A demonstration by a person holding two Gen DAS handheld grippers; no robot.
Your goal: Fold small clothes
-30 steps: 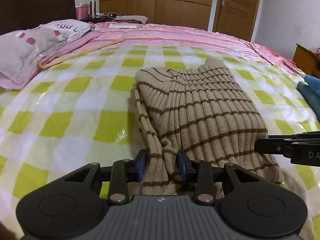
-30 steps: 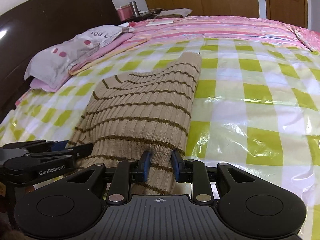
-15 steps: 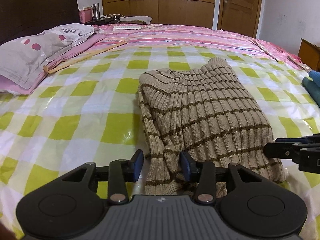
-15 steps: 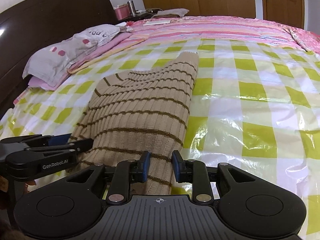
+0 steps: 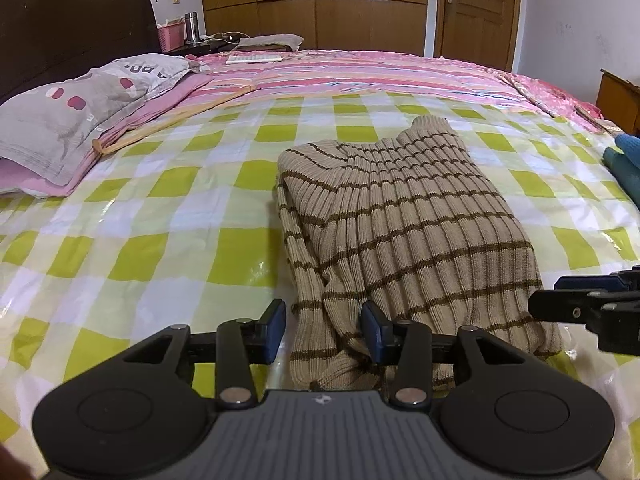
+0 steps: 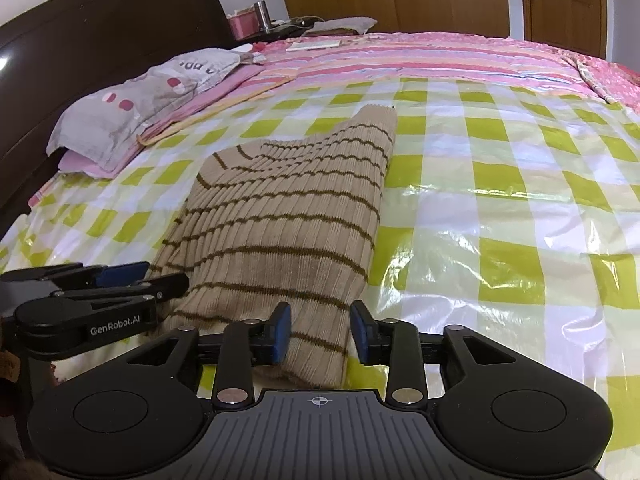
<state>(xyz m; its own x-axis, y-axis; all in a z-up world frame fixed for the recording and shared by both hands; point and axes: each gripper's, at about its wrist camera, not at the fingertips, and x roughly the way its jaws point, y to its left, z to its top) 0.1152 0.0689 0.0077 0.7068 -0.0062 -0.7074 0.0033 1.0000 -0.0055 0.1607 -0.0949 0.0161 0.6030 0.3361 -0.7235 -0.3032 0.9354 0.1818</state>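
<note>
Two black grippers with blue pads sit nearest us: the left gripper (image 5: 323, 330) and right gripper (image 6: 319, 332), both spread apart, straddling but not pinching the near hem of a folded beige ribbed-knit sweater with thin brown stripes (image 5: 404, 224). We see its long axis running away from us, collar farthest, on a glossy green-and-white checked plastic sheet (image 5: 168, 236).

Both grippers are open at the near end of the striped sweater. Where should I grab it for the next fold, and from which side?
Take the striped sweater by its near hem corners, coming in low from the near edge. The left gripper and right gripper each already straddle a corner, jaws open, and the knit bunches there into a raised, pinchable edge.
</note>
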